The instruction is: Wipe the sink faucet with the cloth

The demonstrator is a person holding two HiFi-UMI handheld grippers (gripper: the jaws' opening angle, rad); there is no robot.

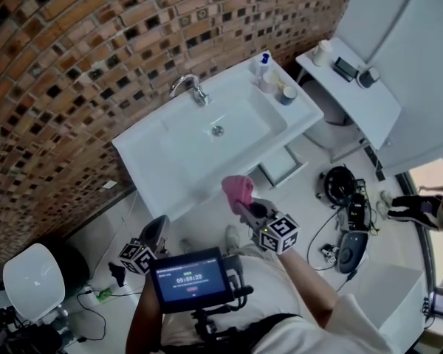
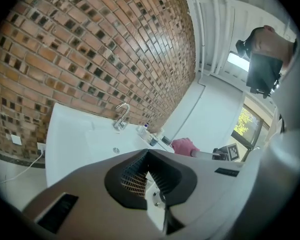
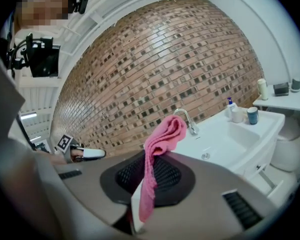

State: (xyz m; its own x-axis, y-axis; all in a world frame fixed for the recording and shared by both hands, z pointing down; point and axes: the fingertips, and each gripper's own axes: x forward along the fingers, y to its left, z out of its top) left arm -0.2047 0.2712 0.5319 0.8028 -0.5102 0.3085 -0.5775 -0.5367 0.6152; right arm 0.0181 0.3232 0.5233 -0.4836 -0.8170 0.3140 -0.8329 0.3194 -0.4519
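A chrome faucet [image 1: 190, 87] stands at the back of a white sink [image 1: 149, 153] against the brick wall. A pink cloth [image 1: 238, 190] is clamped in my right gripper [image 1: 245, 206], in front of the sink's near edge and short of the basin. In the right gripper view the pink cloth [image 3: 157, 154] hangs down between the jaws, with the faucet [image 3: 186, 119] beyond it. My left gripper [image 1: 156, 231] is lower left of the sink, jaws together with nothing in them. The left gripper view shows the faucet [image 2: 121, 116] and the cloth [image 2: 184, 145] far off.
A blue-capped bottle [image 1: 262, 65] and a cup [image 1: 286, 95] stand on the sink's right rim. A white side shelf [image 1: 354, 94] with small items is to the right, a toilet [image 1: 33, 279] at lower left. Cables and gear [image 1: 345, 212] lie on the floor at right.
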